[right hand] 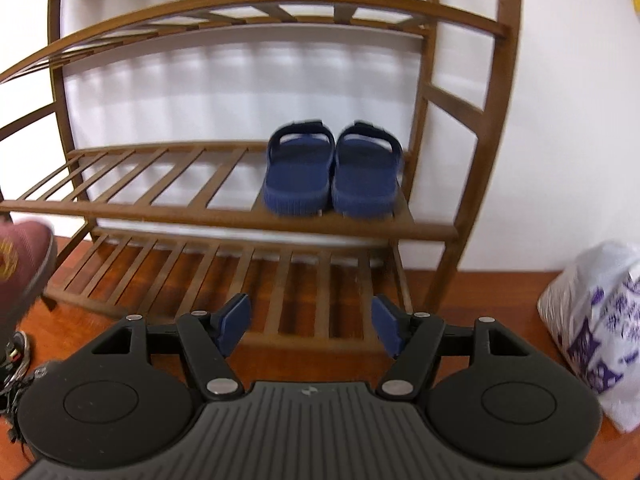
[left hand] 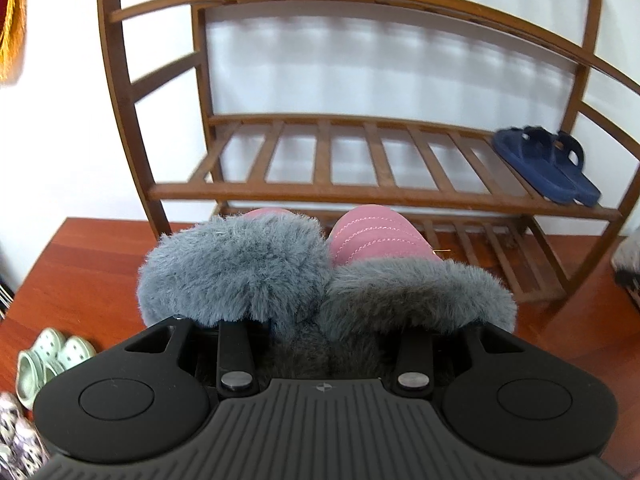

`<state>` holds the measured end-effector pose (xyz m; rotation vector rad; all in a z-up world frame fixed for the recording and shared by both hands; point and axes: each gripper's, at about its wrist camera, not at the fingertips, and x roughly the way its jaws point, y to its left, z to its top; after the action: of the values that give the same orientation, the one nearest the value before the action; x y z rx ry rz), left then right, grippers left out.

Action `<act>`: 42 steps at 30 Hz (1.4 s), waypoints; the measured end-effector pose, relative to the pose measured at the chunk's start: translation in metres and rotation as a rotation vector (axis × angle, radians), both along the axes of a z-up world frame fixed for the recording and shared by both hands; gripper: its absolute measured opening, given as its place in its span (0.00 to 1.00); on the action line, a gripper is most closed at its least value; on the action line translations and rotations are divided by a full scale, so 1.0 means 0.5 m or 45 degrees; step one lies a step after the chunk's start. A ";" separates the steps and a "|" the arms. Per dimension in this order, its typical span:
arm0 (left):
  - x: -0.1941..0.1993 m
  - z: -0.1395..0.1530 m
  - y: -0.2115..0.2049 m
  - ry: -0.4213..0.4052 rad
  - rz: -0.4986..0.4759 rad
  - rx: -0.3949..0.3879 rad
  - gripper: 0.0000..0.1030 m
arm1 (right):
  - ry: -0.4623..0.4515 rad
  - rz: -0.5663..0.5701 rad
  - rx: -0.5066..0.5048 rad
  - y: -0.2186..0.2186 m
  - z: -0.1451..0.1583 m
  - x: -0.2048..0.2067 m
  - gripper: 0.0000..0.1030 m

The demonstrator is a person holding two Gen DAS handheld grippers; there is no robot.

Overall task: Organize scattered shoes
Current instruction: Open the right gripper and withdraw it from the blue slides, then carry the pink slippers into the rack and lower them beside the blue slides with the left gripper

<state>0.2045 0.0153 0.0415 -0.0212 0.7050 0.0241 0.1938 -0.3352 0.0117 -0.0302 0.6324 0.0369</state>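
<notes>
Left gripper (left hand: 326,320) was clamped on a pair of pink slippers (left hand: 376,236) with grey fur cuffs, fingertips buried in the fur, held together in front of the wooden shoe rack (left hand: 360,192) just above its bottom shelf level. Right gripper (right hand: 310,324) was wide open, blue pads (right hand: 234,318) empty, hovering over the rack's lowest shelf. Navy slides (right hand: 332,172) sat side by side at the right end of the middle shelf. Mint clogs (left hand: 52,356) lay on the floor, left. White printed bag (right hand: 596,328) stood right of the rack.
</notes>
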 end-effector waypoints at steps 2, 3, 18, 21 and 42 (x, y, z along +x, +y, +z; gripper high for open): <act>0.020 0.009 0.013 -0.007 0.002 0.019 0.41 | 0.015 -0.013 0.004 -0.001 -0.006 -0.015 0.73; 0.030 0.012 0.020 -0.010 0.002 0.029 0.41 | 0.025 -0.025 0.009 -0.002 -0.010 -0.026 0.73; 0.193 0.040 0.112 -0.047 0.028 0.043 0.41 | 0.114 -0.144 0.042 0.002 -0.046 -0.085 0.73; 0.223 0.038 0.123 -0.039 0.024 0.045 0.41 | 0.118 -0.175 0.035 0.005 -0.047 -0.088 0.73; 0.382 0.015 0.156 -0.042 0.017 -0.017 0.45 | 0.169 -0.291 0.024 0.031 -0.061 -0.071 0.73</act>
<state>0.3955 0.0933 0.0489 -0.0392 0.6719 0.0315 0.1583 -0.3198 -0.0187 0.0634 0.7645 -0.1772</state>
